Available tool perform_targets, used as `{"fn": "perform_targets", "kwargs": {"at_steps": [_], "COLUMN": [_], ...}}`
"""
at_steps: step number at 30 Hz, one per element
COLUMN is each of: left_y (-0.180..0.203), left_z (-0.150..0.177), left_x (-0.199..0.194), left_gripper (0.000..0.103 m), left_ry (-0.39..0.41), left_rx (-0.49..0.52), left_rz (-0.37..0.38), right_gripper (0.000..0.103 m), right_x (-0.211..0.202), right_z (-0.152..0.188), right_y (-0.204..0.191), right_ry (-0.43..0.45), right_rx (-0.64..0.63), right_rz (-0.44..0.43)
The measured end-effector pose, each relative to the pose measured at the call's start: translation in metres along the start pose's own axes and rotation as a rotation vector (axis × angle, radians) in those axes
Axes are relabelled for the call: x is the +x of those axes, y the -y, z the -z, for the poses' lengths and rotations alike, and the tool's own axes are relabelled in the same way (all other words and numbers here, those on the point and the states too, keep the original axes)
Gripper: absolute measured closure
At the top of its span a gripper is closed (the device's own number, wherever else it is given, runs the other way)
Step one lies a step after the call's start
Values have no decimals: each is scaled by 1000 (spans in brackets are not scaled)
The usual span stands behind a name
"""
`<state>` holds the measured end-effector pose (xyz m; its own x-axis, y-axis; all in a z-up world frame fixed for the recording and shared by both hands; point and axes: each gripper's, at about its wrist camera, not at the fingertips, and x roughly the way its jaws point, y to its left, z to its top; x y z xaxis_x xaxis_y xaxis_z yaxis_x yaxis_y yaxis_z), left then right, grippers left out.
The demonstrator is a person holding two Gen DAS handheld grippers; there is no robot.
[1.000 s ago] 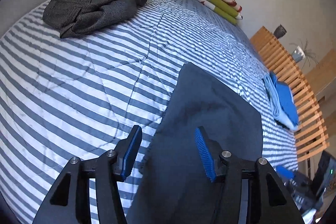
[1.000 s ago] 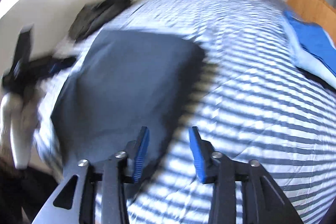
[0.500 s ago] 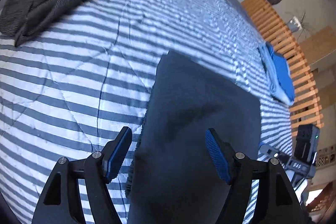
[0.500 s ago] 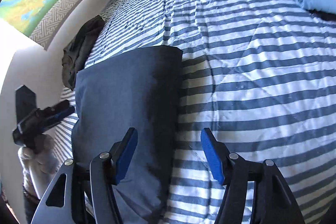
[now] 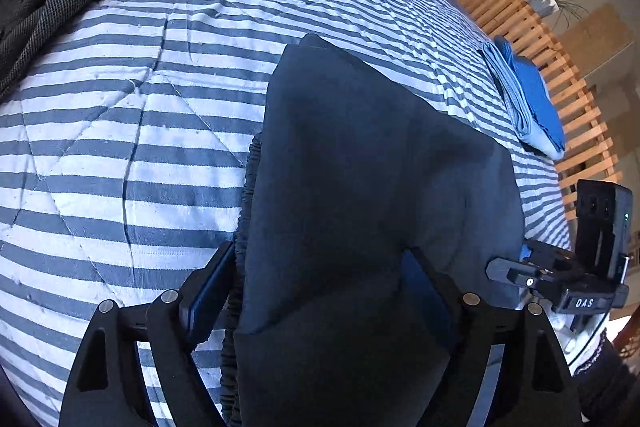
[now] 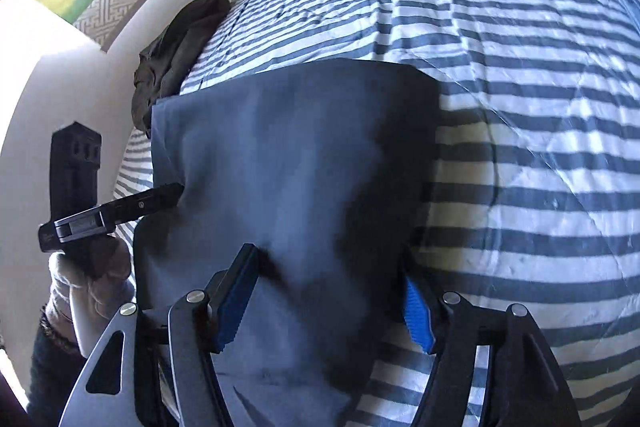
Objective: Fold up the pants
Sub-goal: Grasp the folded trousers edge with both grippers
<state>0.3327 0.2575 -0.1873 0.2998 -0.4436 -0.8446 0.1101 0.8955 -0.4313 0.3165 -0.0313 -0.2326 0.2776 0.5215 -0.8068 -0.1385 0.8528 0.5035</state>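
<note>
The bed (image 5: 120, 155) with its striped quilt carries the pants (image 5: 360, 167), which lie near its front edge as a dark folded rectangle with the elastic waistband along the left side. A second earlier both cameras looked across the bed from higher up; now both look steeply down on the near end of the pants, so the hands have dropped in over the cloth. That looks like the approach for the next fold, likely bringing the near end over the far one.

The left gripper (image 5: 320, 291) has just been opening and stands wide, one finger outside the waistband, the other over the cloth, pads not pressing. The right gripper (image 6: 328, 303) has also just been opening, straddling the right edge, nothing clamped. Both tilt steeply downward, side by side.
</note>
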Motion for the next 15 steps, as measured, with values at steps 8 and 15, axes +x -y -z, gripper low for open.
{"fn": "perform_targets", "kwargs": {"at_steps": [8, 15], "left_y": [5, 10], "left_z": [10, 11], "left_x": [-9, -13], "left_gripper": [37, 33], "left_ry": [56, 65], "left_rx": [-17, -5], "left_rz": [-28, -64], "right_gripper": [76, 84], "right_x": [10, 14], "right_z": [0, 2], "right_y": [-15, -24], "right_ry": [-10, -15], "right_rx": [-40, -63], "right_rz": [35, 61]}}
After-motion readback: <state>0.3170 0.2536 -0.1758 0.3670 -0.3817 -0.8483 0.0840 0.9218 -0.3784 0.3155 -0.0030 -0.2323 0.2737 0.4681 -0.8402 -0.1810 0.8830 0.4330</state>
